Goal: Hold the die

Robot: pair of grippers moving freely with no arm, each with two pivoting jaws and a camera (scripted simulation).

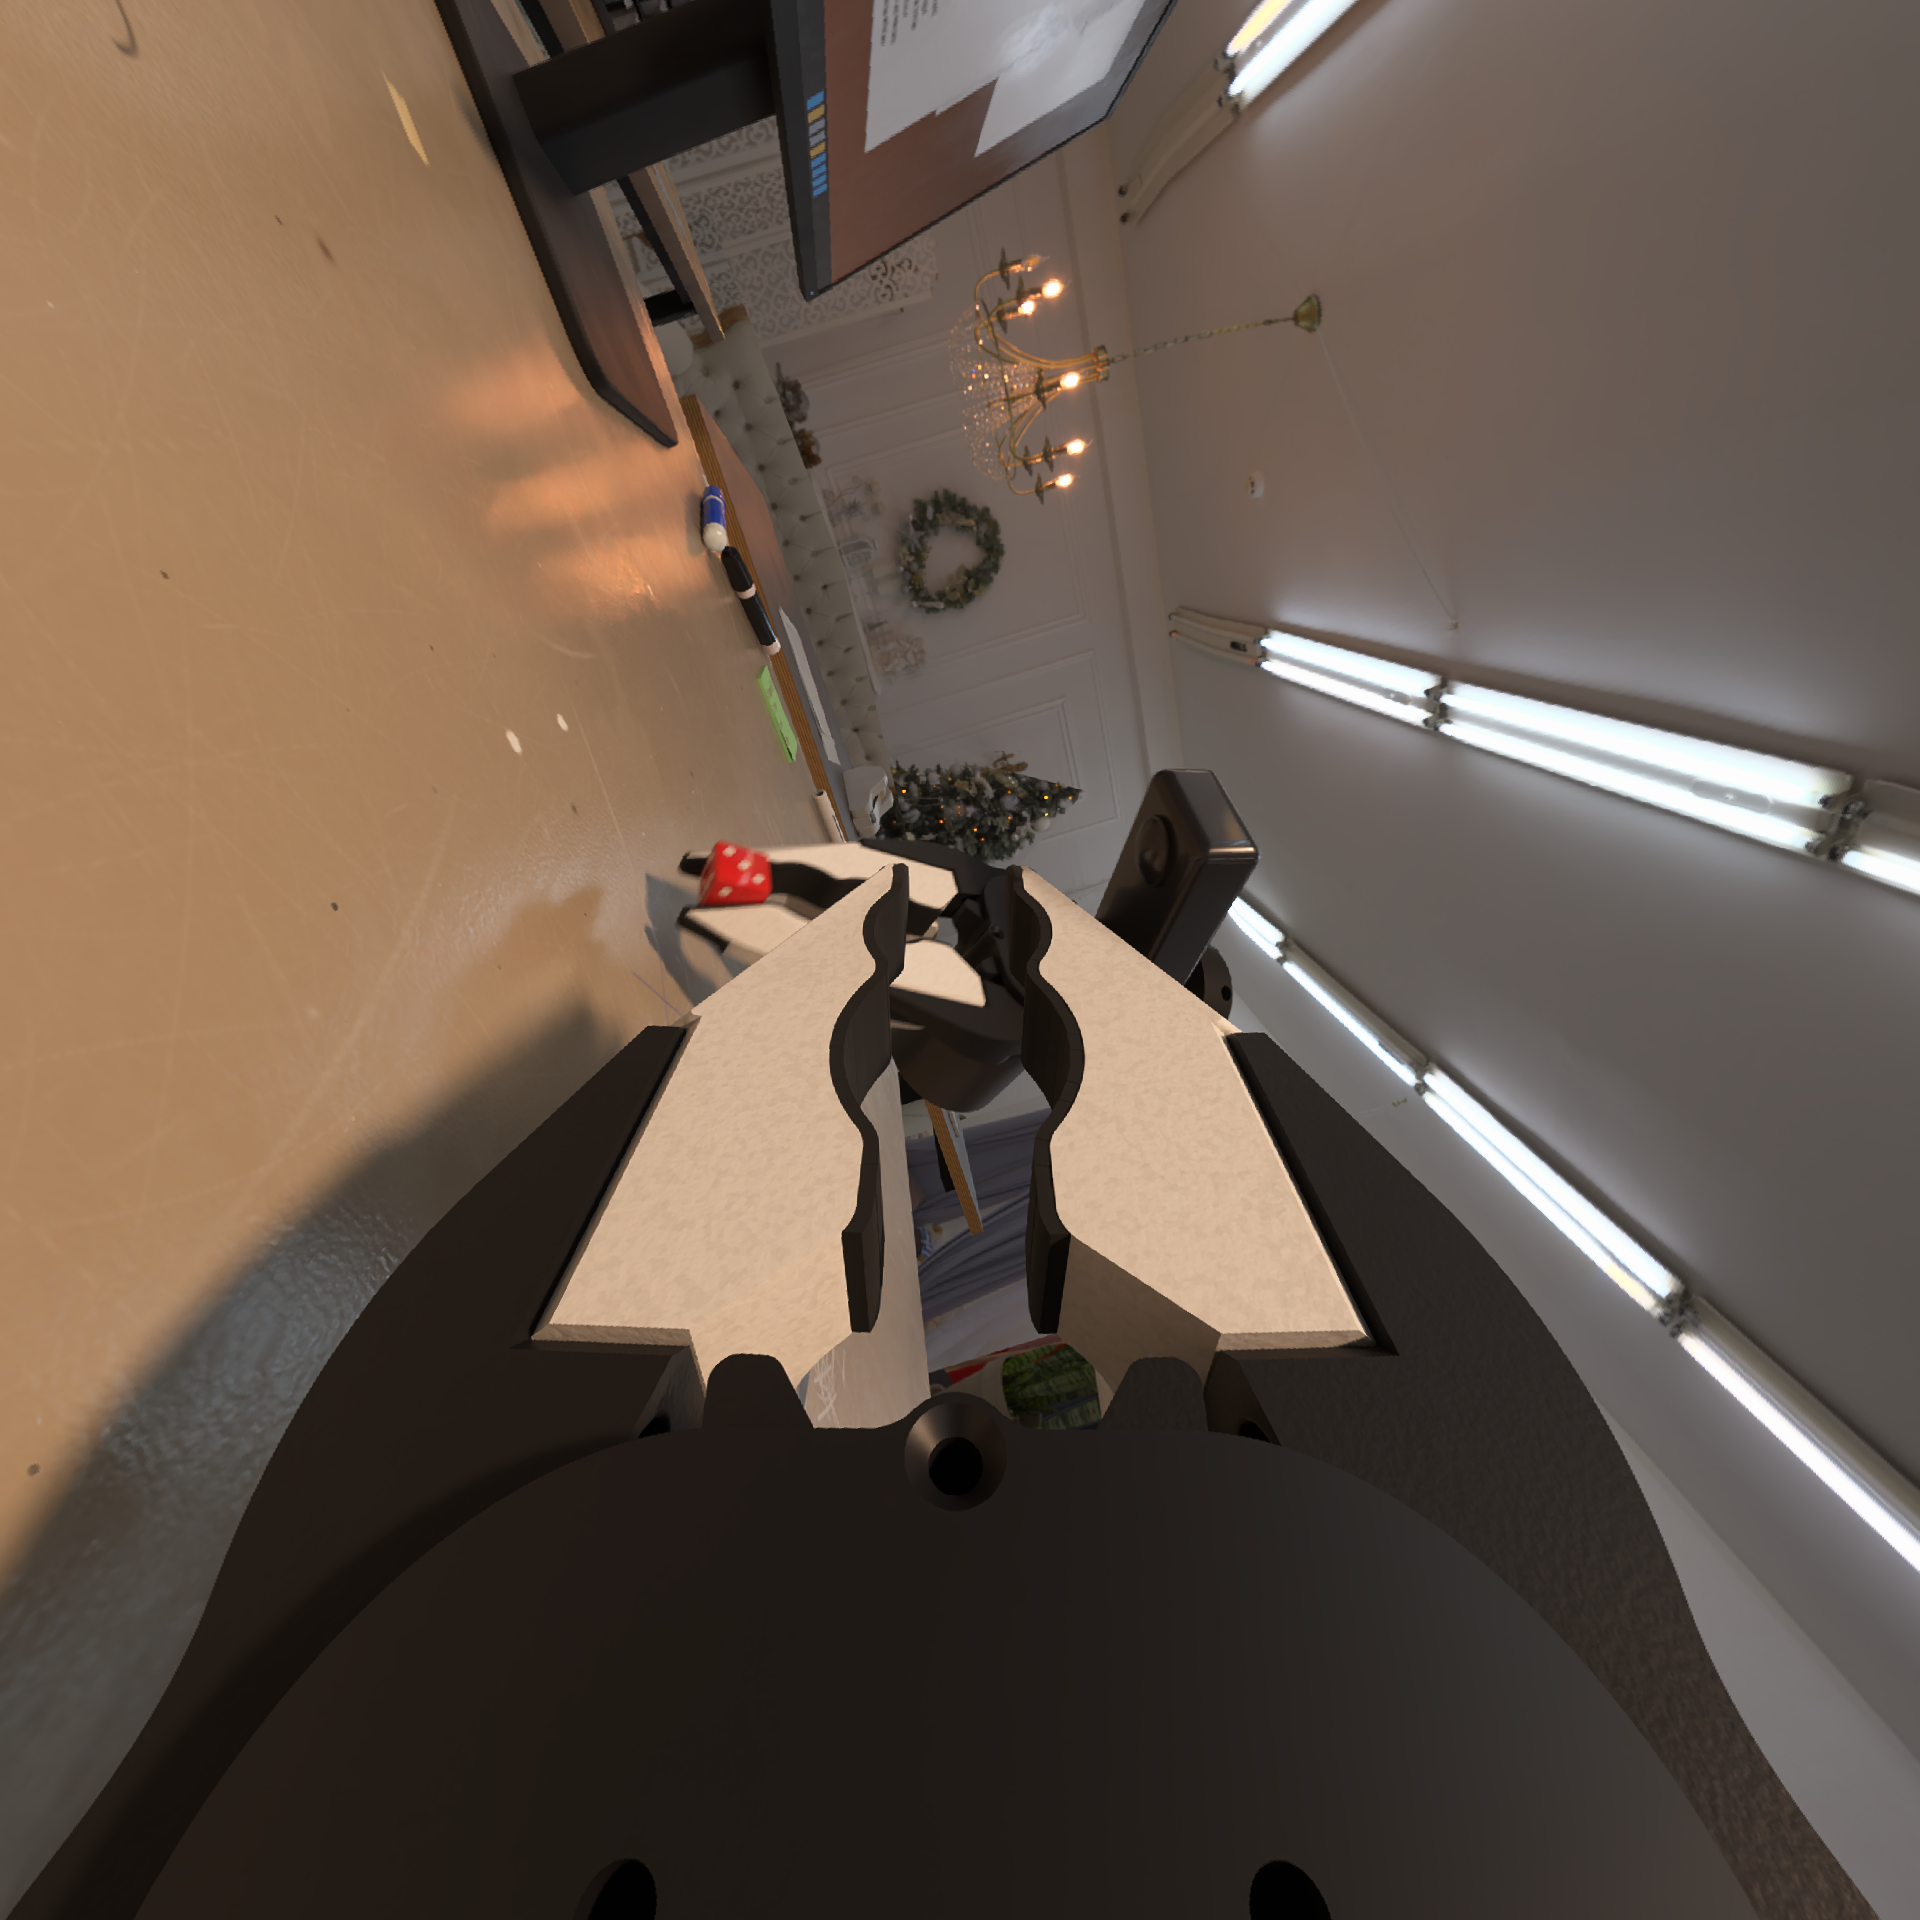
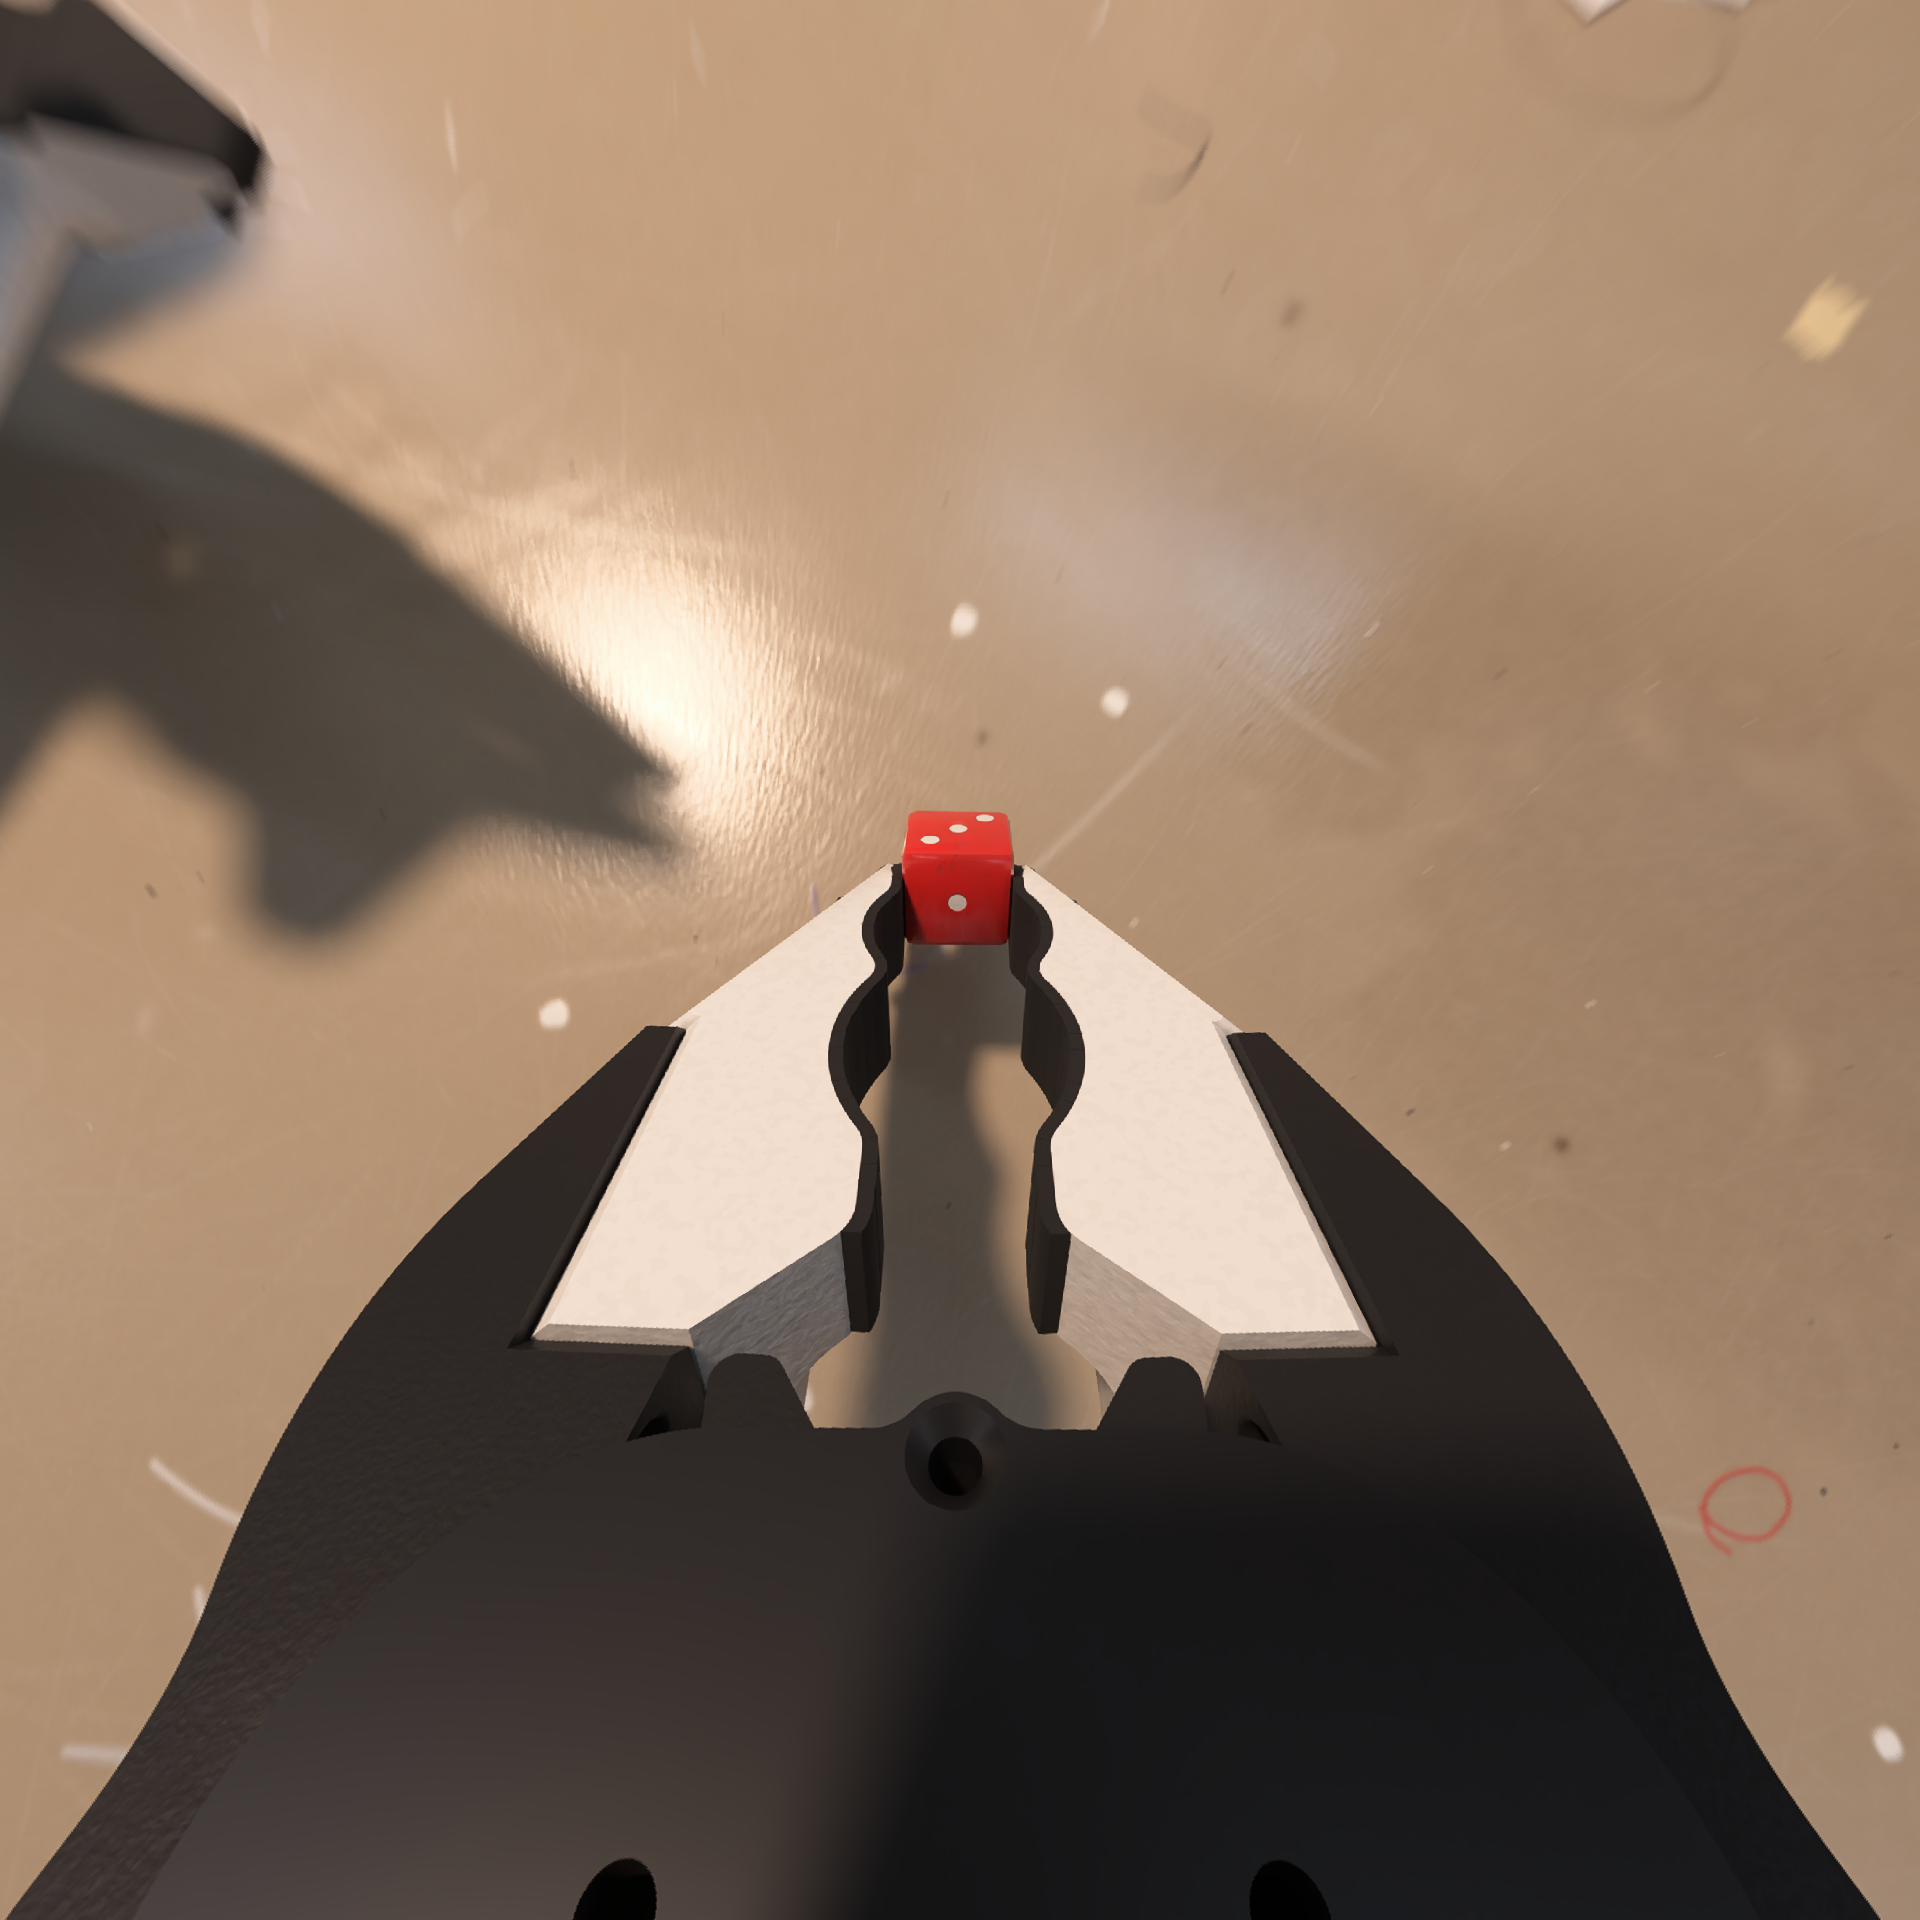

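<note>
Die (image 2: 957,878), red with white pips, sits pinched between the tips of the right gripper (image 2: 957,883), its side faces pressed by the two dark pads (image 2: 883,914), so this gripper is clenched on it. In the right wrist view the tan tabletop (image 2: 1351,623) lies beyond the die; whether the die rests on the surface or hangs just above it is hard to judge from here. The left gripper (image 1: 957,883) grips nothing: its fingers stand with a narrow gap between the tips. Beyond those tips, in the left wrist view, the right gripper (image 1: 727,906) shows farther off and to the left, with the die (image 1: 736,871) caught at its fingertips close to the table (image 1: 260,623). Farther along the table's edge lie a black marker (image 1: 750,600) and a blue one (image 1: 713,516), and farther still stands a dark monitor (image 1: 935,114).
</note>
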